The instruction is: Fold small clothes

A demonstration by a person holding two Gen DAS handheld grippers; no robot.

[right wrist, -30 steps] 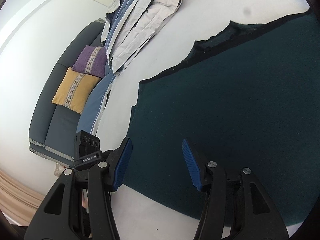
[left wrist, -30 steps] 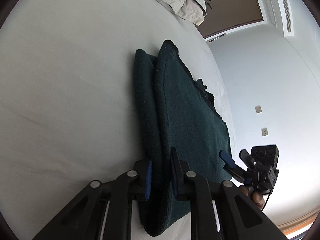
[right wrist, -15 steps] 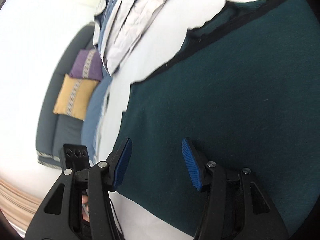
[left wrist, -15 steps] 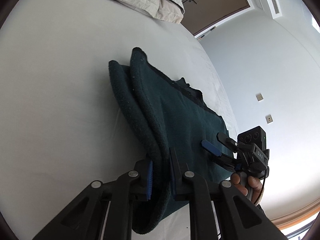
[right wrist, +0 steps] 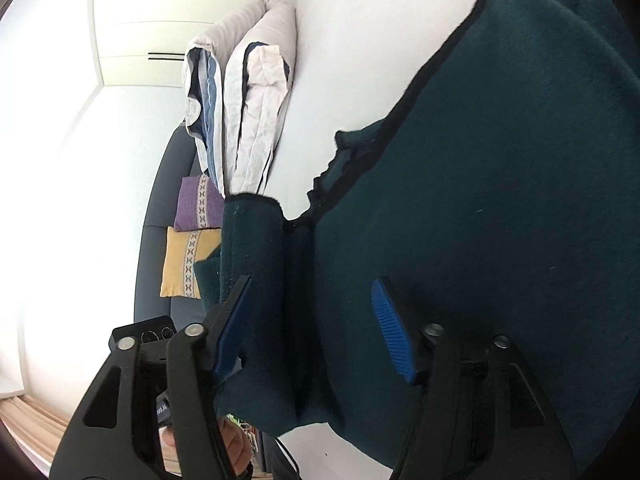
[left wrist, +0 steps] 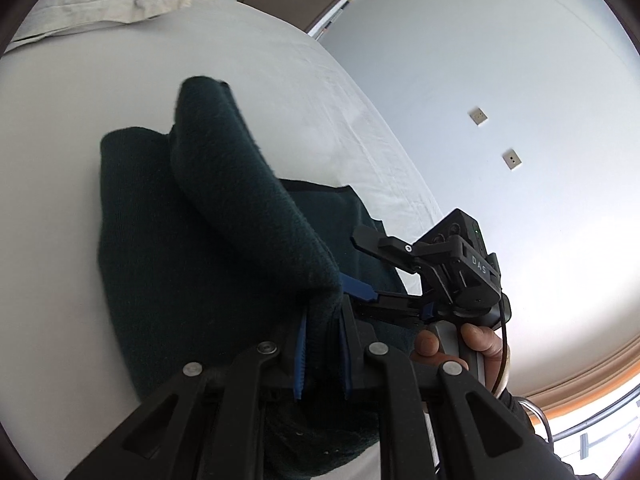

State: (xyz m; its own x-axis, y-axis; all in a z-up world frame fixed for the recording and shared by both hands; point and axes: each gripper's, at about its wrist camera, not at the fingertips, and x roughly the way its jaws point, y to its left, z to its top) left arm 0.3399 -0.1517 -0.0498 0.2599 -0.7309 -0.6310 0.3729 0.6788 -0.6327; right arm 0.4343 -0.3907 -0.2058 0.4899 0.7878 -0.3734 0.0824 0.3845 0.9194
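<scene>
- The left gripper (left wrist: pixel 322 354) is clamped on a doubled edge of the dark green garment (left wrist: pixel 168 264), lifting it off the white bed (left wrist: pixel 60 128) and over toward the right.
- The rest lies flat on the bed, so I'd say the fold is midway.
- The right gripper (right wrist: pixel 310 330), jaws just widened, straddles the cloth without pinching it; laying down and smoothing remain.

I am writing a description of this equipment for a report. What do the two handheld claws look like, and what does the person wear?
Both are black, with angular cut-out arms, silver screws and ribbed blue pads. The right claw carries a black box marked "DAS" with round lenses and a black cable. The left claw looks the same. A dark sleeve covers the wrist.
</scene>
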